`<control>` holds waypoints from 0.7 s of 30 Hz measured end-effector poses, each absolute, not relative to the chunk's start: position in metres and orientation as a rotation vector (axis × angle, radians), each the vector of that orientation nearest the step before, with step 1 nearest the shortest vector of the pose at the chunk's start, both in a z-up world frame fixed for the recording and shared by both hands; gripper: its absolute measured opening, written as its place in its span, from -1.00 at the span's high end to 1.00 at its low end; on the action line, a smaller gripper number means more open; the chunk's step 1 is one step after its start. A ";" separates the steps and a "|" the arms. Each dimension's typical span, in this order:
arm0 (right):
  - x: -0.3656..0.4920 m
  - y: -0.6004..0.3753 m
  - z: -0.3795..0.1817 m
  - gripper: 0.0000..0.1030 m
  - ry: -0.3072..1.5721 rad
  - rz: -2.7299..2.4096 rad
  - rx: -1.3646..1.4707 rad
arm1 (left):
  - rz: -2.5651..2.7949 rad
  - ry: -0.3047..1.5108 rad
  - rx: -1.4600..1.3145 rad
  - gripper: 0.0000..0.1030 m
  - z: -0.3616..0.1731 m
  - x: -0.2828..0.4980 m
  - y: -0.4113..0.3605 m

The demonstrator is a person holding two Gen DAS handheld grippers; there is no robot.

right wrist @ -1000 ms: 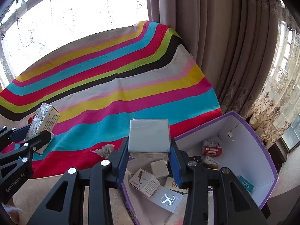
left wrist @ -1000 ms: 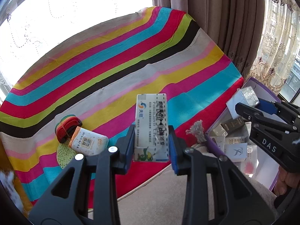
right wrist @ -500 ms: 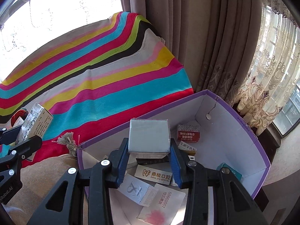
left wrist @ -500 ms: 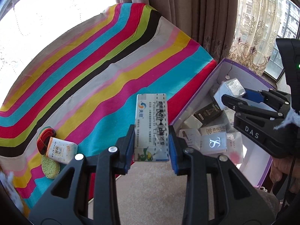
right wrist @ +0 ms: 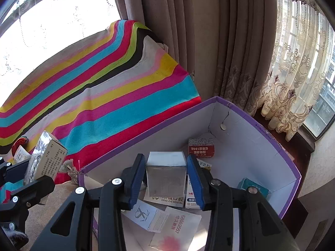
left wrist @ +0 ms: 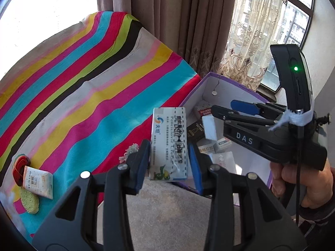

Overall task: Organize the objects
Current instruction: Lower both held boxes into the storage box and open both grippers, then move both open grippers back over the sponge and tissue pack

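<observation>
Two claws are in view — the left claw with one white and blue carton between its pads, the right claw with one grey box. One purple-rimmed box holds a pile of small packets, at least seven countable, among them one red carton and one teal carton. On the striped cloth lie one white packet, one green sponge and one red roll — three loose things.
</observation>
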State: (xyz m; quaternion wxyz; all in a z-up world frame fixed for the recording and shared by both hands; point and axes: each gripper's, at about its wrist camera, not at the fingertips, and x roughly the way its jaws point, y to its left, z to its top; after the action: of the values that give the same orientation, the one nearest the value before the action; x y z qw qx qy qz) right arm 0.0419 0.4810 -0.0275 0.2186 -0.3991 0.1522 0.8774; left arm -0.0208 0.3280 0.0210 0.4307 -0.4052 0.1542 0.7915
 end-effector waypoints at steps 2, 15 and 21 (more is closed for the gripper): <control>0.044 0.482 -0.024 -0.14 0.422 2.421 -1.069 | 1.978 0.340 -1.027 -0.67 0.021 -0.025 0.323; 0.033 0.456 0.002 -0.63 0.219 2.411 -1.041 | 2.141 0.203 -1.017 -0.69 0.038 -0.034 0.281; 0.015 0.412 0.011 -0.74 0.051 2.468 -1.105 | 2.229 0.226 -1.087 -0.69 0.039 -0.049 0.255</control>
State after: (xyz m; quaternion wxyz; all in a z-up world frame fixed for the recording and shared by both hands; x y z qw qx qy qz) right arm 0.0153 0.4117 0.0115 0.2168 -0.3987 0.0183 0.8909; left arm -0.0486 0.2546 0.0389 0.3201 -0.4134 0.0861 0.8481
